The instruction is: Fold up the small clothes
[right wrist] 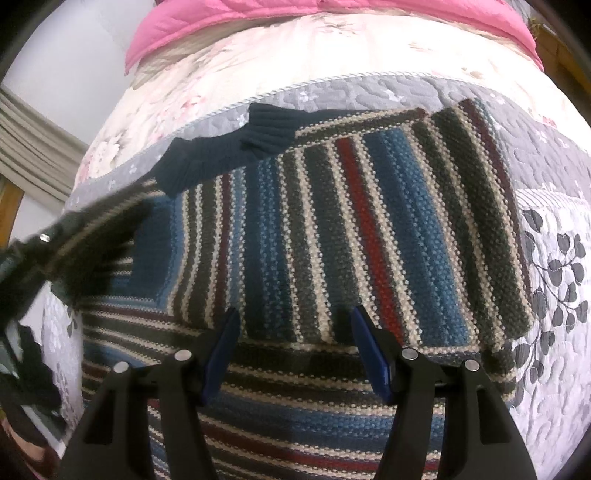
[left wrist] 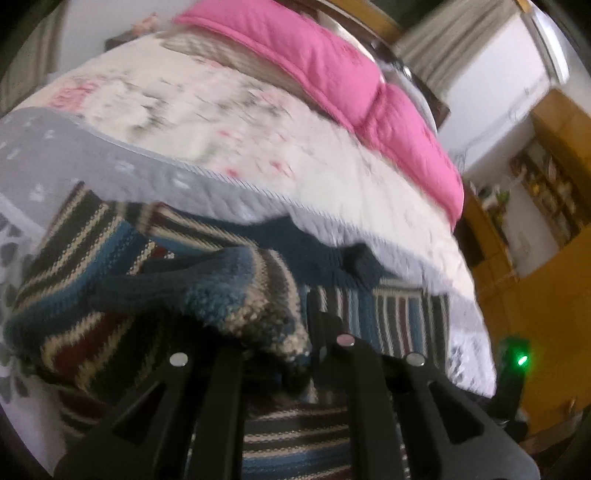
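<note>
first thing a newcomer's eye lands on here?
The striped sweater, spread on the quilt and filling the right wrist view under the open right gripper. Next, the pink duvet across the far side of the bed, and the left gripper lifting a fold of sweater.

Sweater [right wrist: 332, 229] on quilt [right wrist: 554, 258], duvet [right wrist: 229, 22] behind it

pink duvet [left wrist: 332, 70] | floral quilt [right wrist: 554, 236] | curtain [left wrist: 454, 33] | wooden cabinet [left wrist: 554, 177]
</note>
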The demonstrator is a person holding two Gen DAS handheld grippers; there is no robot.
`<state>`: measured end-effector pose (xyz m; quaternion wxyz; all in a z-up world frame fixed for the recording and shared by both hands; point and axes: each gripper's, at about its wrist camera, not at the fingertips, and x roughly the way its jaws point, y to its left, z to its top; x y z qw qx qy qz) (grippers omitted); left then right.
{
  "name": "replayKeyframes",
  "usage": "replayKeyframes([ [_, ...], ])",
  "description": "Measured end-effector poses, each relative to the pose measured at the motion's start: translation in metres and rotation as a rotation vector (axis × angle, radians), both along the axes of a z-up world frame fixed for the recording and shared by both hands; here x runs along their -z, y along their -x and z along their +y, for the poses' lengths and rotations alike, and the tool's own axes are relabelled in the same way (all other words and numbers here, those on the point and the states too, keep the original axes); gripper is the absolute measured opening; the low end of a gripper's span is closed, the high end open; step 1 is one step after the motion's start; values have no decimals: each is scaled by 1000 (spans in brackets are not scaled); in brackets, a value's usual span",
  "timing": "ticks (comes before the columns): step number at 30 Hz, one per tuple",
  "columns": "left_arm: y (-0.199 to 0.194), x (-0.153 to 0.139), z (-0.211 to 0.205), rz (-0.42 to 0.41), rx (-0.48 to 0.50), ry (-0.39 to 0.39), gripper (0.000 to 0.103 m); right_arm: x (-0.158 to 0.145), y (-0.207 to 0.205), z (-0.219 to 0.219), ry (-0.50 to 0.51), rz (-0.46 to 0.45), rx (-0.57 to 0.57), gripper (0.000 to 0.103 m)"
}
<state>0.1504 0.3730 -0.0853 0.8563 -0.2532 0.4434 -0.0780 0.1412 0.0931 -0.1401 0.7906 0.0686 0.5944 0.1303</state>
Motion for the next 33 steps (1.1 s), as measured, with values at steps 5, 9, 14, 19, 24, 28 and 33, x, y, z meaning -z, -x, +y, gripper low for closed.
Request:
replayKeyframes([
  [5,-7,50,-31,143,71,-31,16,3,0,0,-7,15,0,63],
  [9,8,66,-30,162,95,-22,25,4,-1,7,-22,24,-11,63],
  [14,35,59,-19,159,167,-34,36,2,-9,25,-82,38,-24,63],
  [19,66,46,11,158,196,-67,37,-2,-21,62,-166,55,-79,63],
  [24,65,22,72,98,22,-139,39,7,-38,116,-234,106,-149,63],
  [28,54,22,103,104,-60,-141,39,24,-52,138,-297,170,-128,59],
  [33,49,27,105,121,-61,-145,40,43,-58,157,-323,231,-143,18],
])
